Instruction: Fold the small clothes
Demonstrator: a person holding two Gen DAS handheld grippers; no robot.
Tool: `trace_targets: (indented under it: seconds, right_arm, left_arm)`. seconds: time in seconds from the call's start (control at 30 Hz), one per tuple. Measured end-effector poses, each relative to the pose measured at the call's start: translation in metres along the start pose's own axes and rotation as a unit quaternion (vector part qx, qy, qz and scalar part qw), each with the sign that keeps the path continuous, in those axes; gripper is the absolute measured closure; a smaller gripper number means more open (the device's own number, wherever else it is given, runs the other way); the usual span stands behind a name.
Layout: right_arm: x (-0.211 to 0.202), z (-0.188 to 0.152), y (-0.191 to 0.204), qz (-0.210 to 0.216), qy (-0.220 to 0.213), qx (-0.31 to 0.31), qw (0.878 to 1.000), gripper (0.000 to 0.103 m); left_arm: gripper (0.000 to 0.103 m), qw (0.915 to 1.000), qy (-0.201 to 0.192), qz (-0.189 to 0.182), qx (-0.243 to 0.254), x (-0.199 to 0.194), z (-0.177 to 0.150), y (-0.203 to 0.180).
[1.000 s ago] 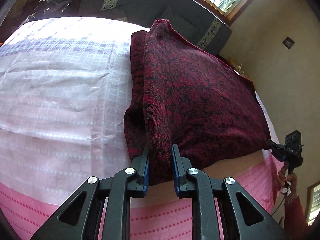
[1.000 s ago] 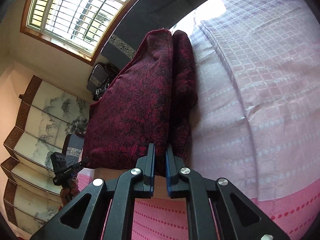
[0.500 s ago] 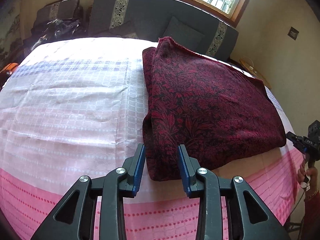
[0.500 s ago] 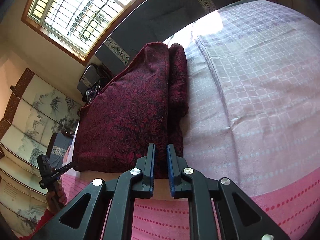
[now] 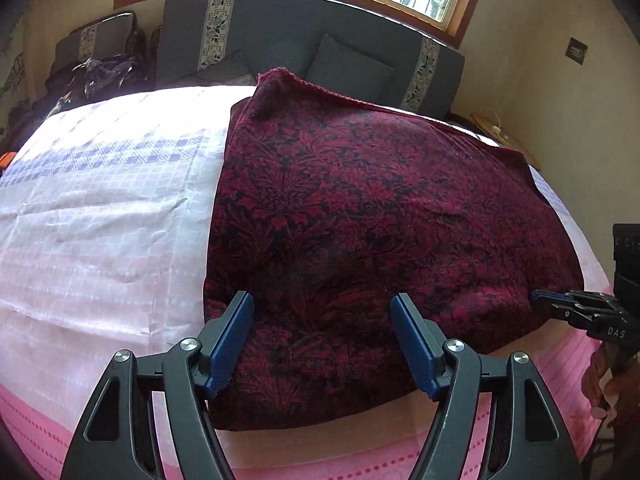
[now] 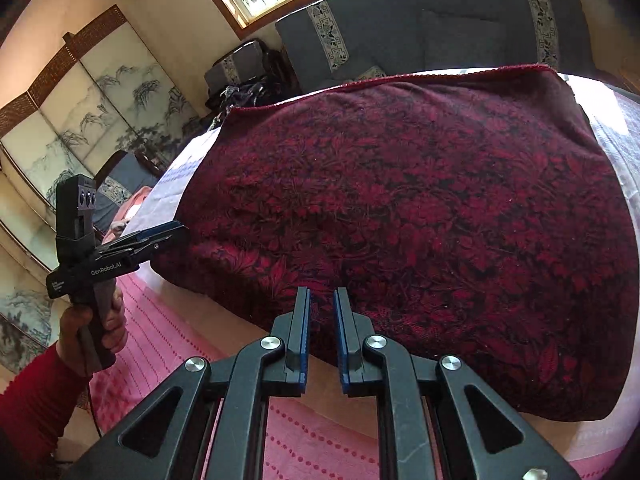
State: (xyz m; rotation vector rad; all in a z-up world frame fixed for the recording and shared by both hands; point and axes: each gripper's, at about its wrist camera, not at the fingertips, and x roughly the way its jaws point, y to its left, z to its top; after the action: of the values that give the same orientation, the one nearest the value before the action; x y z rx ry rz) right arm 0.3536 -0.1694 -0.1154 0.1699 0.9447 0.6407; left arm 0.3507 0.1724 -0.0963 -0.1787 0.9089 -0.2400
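A dark red cloth with a black floral pattern (image 5: pixel 360 216) lies folded flat on the bed; it also shows in the right wrist view (image 6: pixel 420 220). My left gripper (image 5: pixel 322 308) is open wide just above the cloth's near edge and holds nothing. My right gripper (image 6: pixel 321 300) has its jaws a narrow gap apart over the cloth's near edge, and nothing is clamped between them. The right gripper also shows at the cloth's right corner in the left wrist view (image 5: pixel 560 300). The left gripper shows at the cloth's left corner in the right wrist view (image 6: pixel 160 236).
The bed has a white and lilac checked sheet (image 5: pixel 100 208) and a pink cover (image 6: pixel 192 360) along its near edge. A dark grey sofa (image 5: pixel 300 52) stands behind the bed under a window. A painted folding screen (image 6: pixel 80 120) stands at the left.
Both grippers held the cloth's near edge lifted a second ago. They lowered it flat onto the bed, then let go. The left jaws opened wide, the right only slightly.
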Motion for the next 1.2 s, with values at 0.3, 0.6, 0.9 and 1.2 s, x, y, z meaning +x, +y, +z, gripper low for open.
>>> trace_targets:
  seconds: [0.3,0.6,0.9,1.2]
  right_arm:
    - [-0.039,0.011,-0.013,0.03,-0.037,-0.001,0.999,0.089]
    - [-0.052,0.094,-0.086,-0.06,-0.088,0.069,0.992,0.081]
    - [-0.001,0.106,-0.124,-0.157,-0.041,0.066,0.985,0.059]
    - [0.014,0.097,-0.096,-0.167,-0.058,-0.013,0.984,0.013]
  left_arm:
    - [0.031,0.9963,-0.049,0.035,0.062,-0.029,0.013,-0.03]
    - [0.021,0.9807,-0.081,0.149,0.097,-0.006,0.064,-0.051]
    - [0.015,0.9754,-0.07,0.182,0.104,0.038,0.082,-0.042]
    - [0.0,0.9866,-0.072,0.142,0.036,0.057,0.078,-0.012]
